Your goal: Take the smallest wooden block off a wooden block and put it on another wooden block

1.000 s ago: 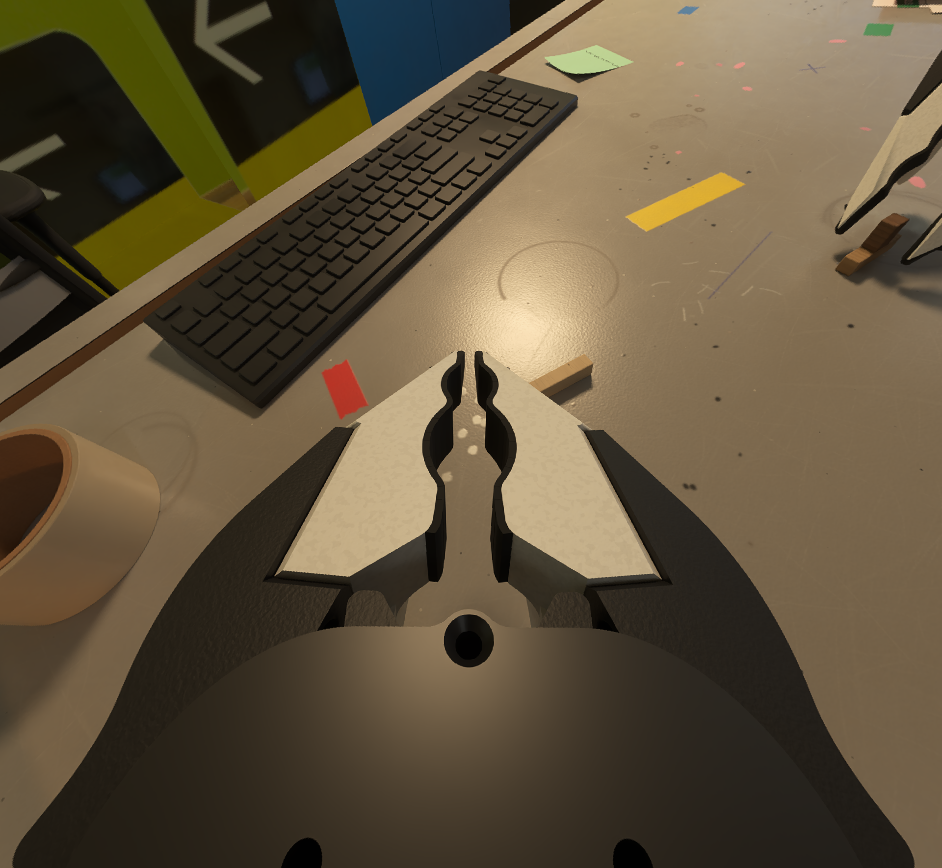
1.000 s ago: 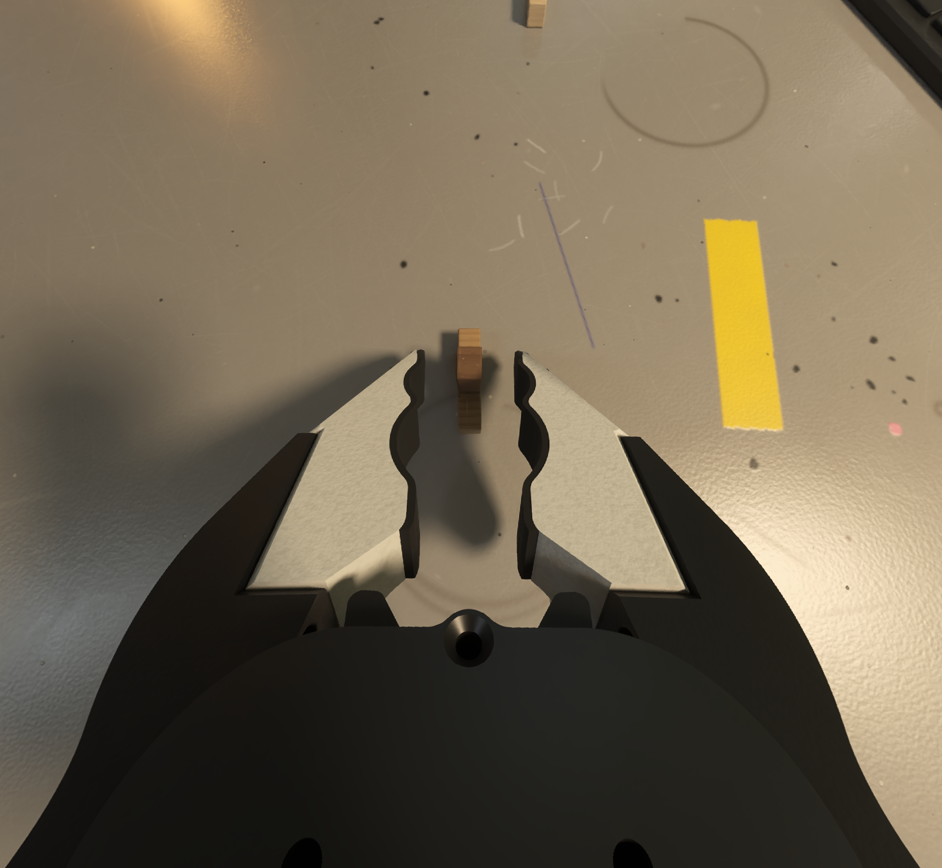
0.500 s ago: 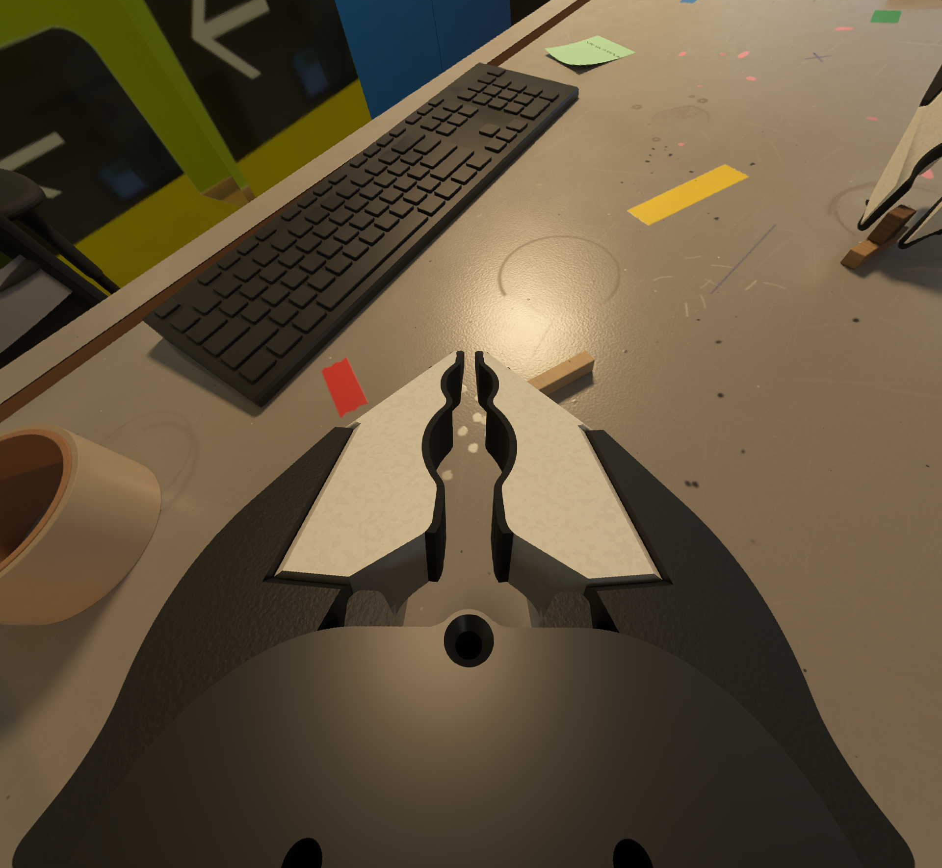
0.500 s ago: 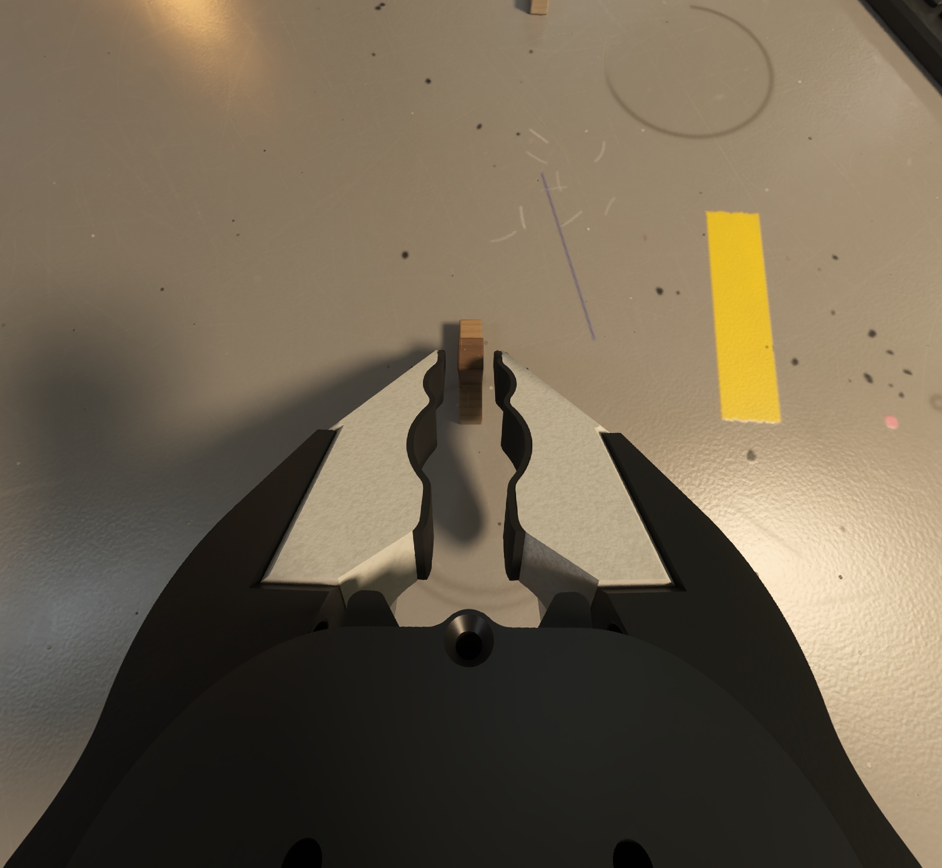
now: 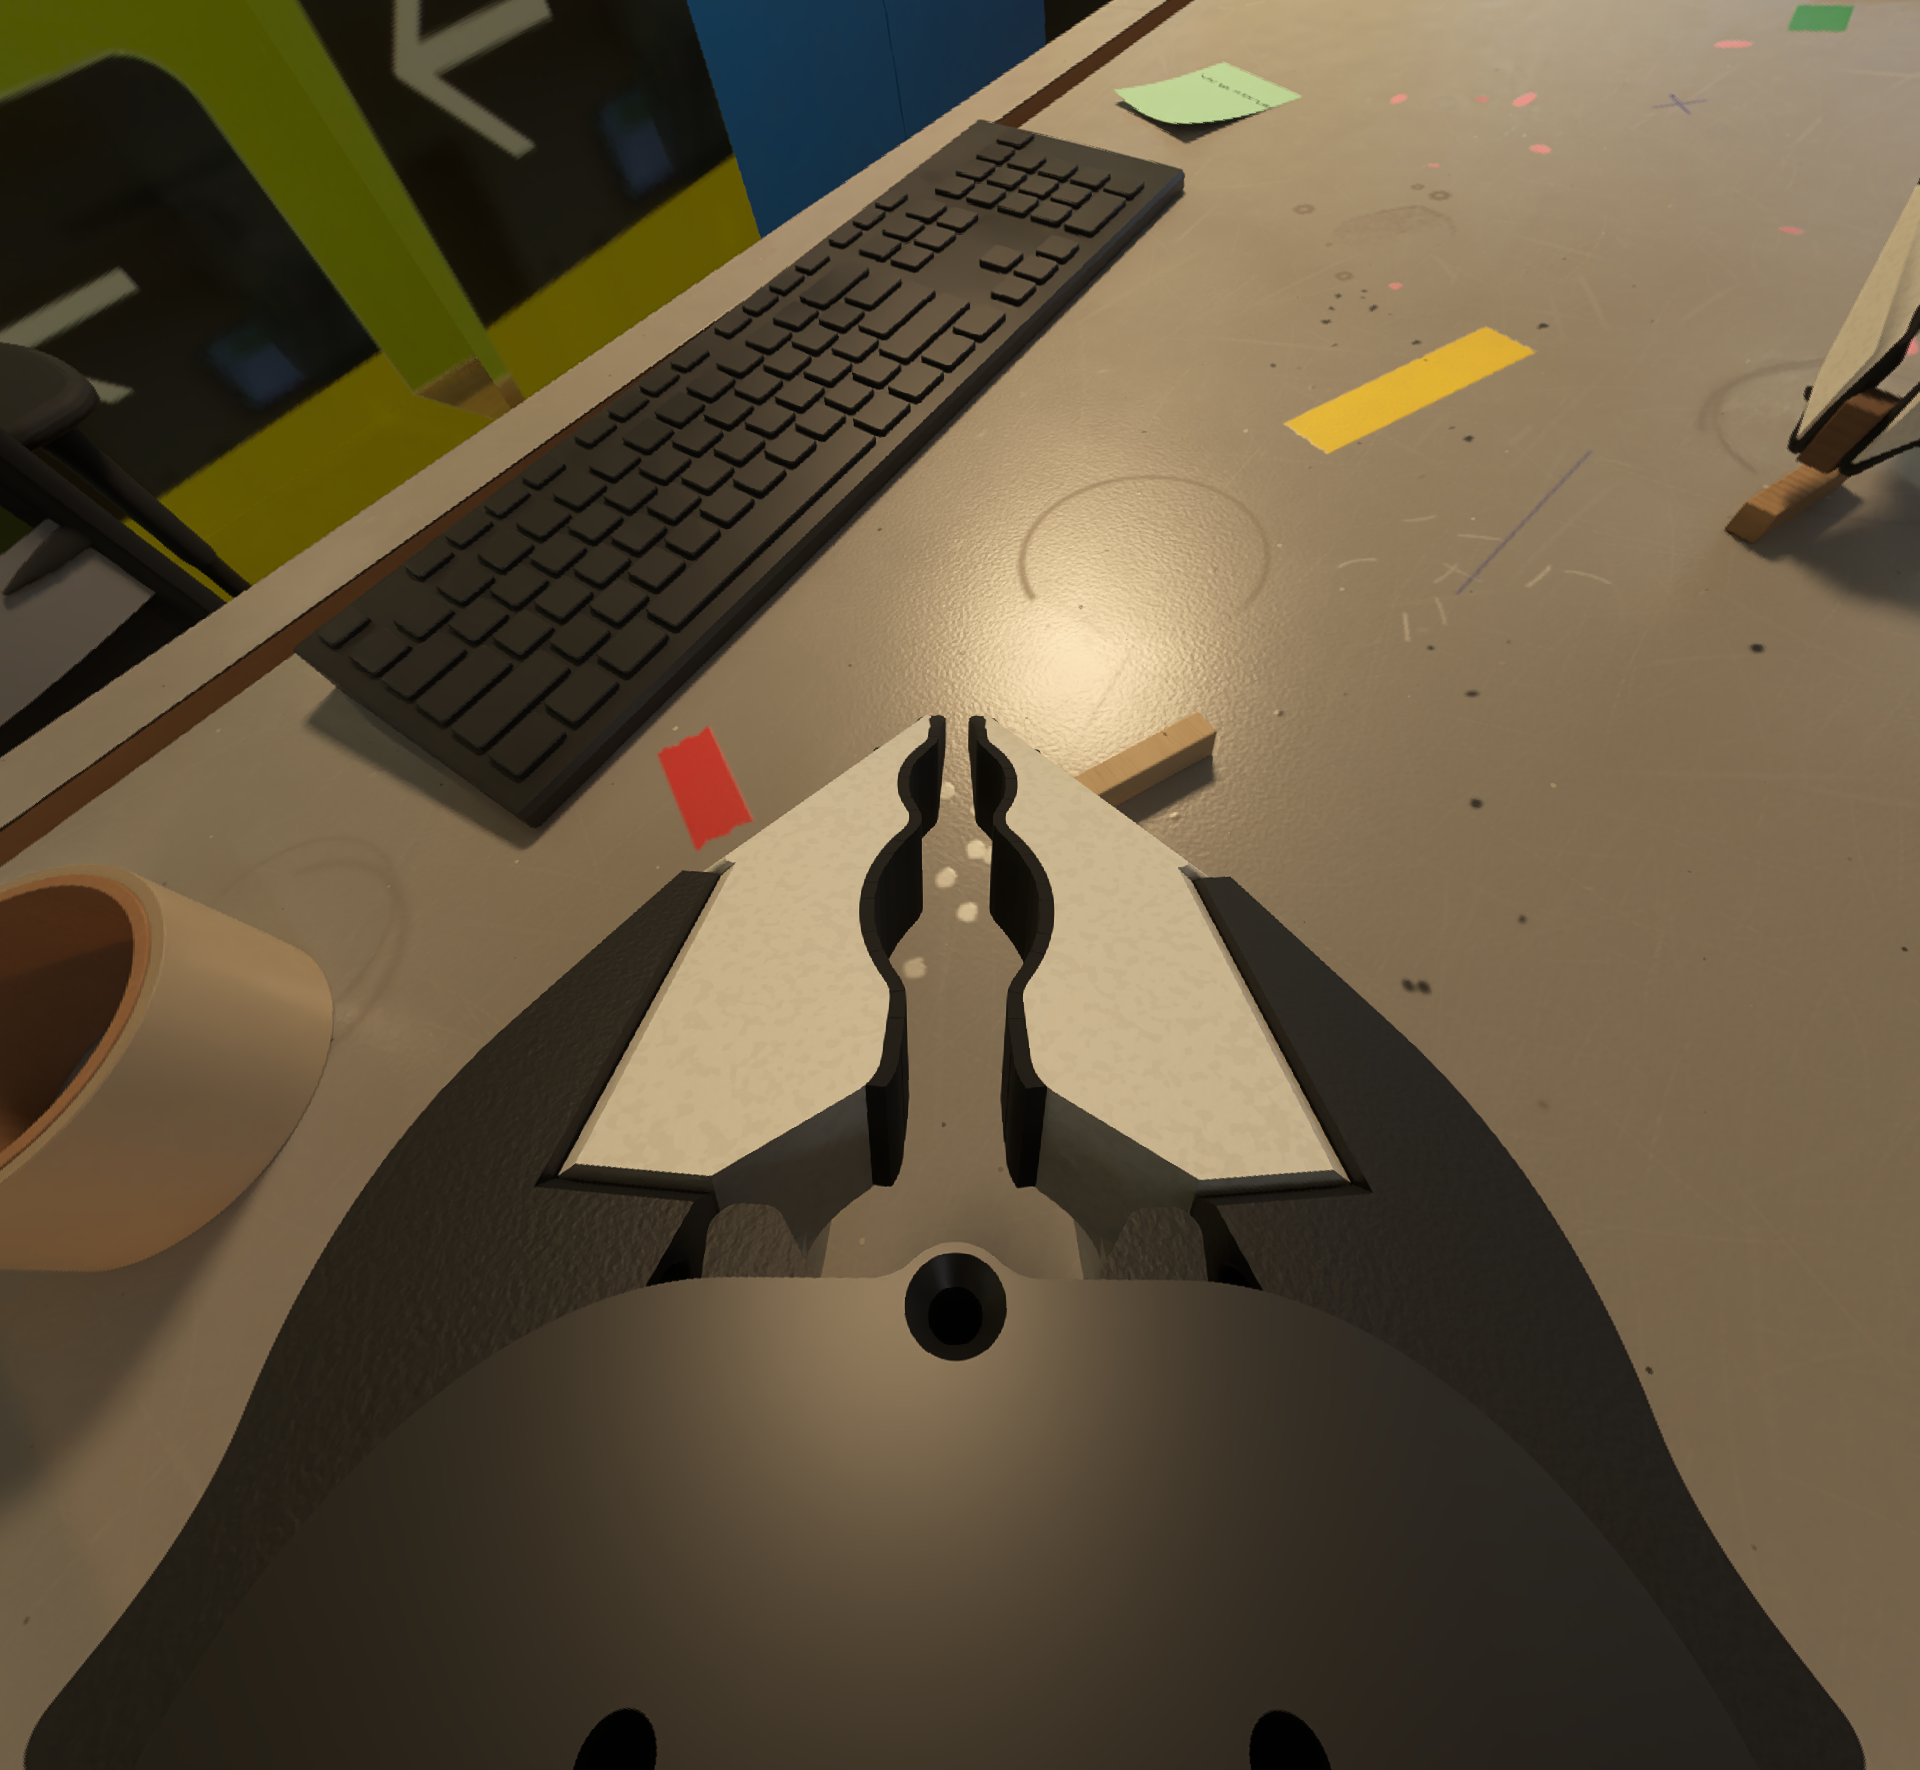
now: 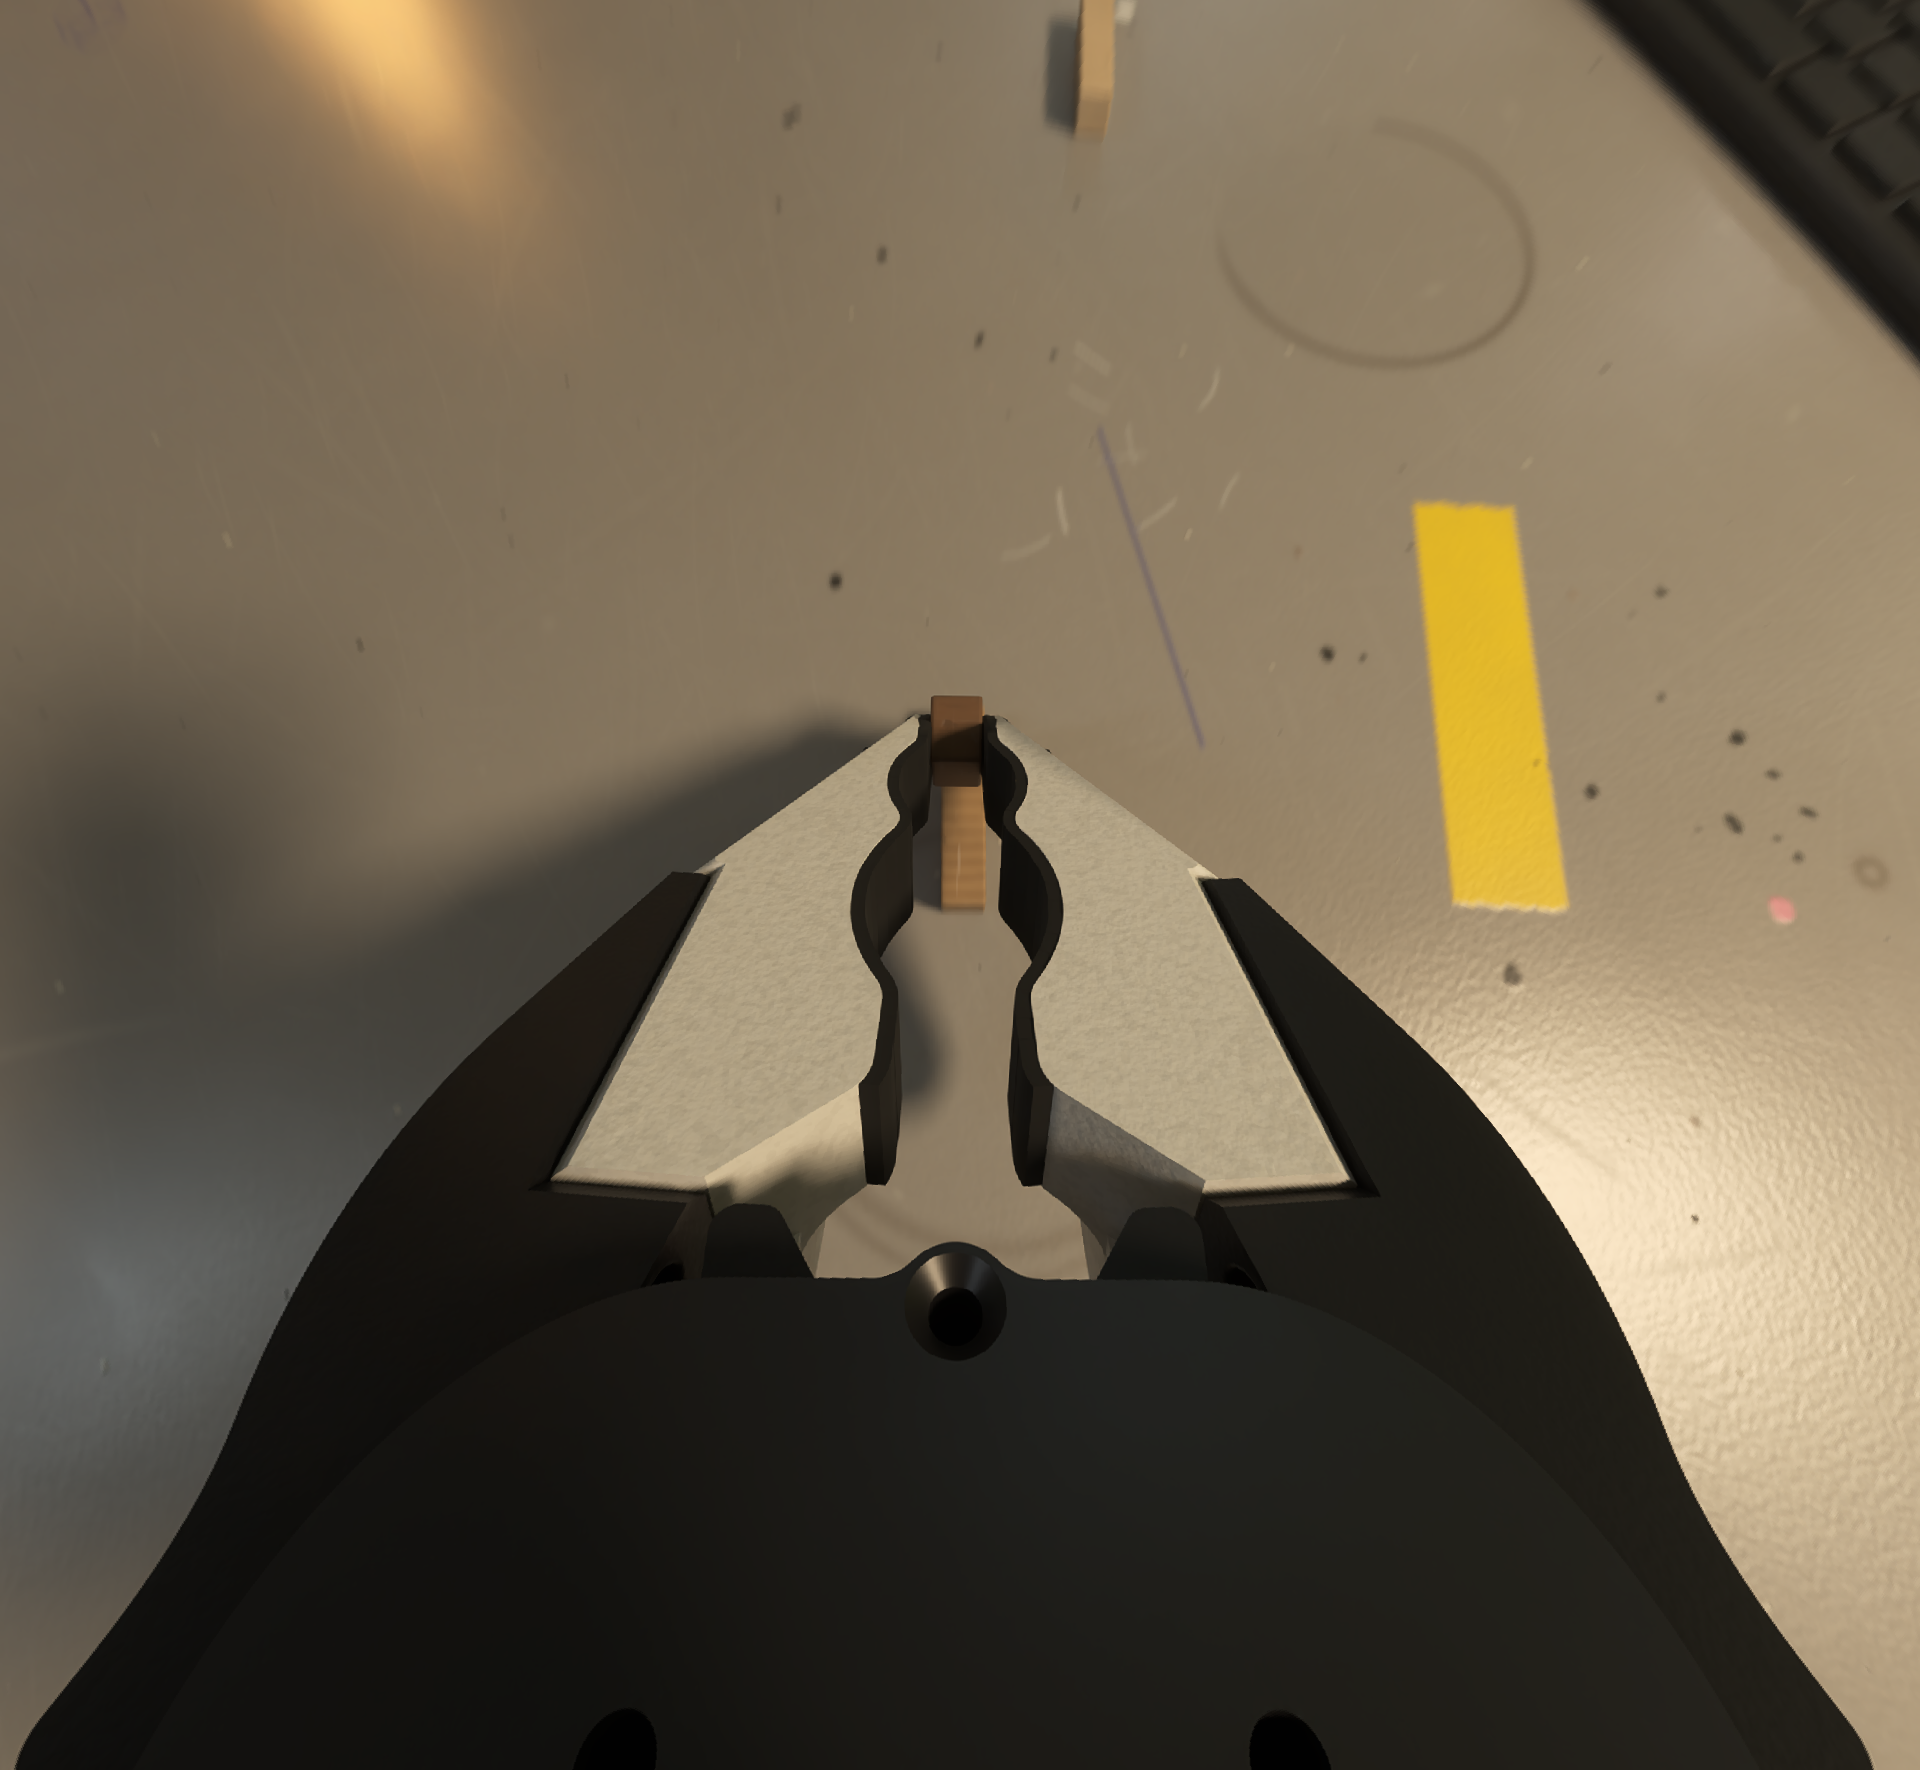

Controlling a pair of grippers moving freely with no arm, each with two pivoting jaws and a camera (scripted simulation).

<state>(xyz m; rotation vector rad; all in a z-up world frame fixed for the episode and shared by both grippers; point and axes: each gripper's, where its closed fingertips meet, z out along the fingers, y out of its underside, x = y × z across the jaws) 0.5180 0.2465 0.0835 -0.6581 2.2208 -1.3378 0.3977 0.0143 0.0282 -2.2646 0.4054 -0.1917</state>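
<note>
My right gripper [image 6: 957,735] is shut on the smallest wooden block [image 6: 956,715], a dark brown piece held at its fingertips. A lighter wooden block [image 6: 961,847] lies on the table under it and shows between the fingers. In the left wrist view the right gripper [image 5: 1839,451] holds the small block [image 5: 1860,416] just above that lighter block [image 5: 1782,505]. A pale wooden block [image 6: 1094,58] lies farther ahead. My left gripper [image 5: 954,728] is shut and empty, with the pale block [image 5: 1148,759] on the table just right of its tips, partly hidden by a finger.
A black keyboard [image 5: 748,442] lies along the table's left edge. A tape roll [image 5: 135,1066] stands at the near left. Flat marks are on the table: red tape [image 5: 704,785], a yellow strip [image 5: 1408,388] and a green note [image 5: 1205,94].
My right gripper moved forward around the small block, closed on it and has begun to rise with it. The left gripper has stayed shut and barely moved.
</note>
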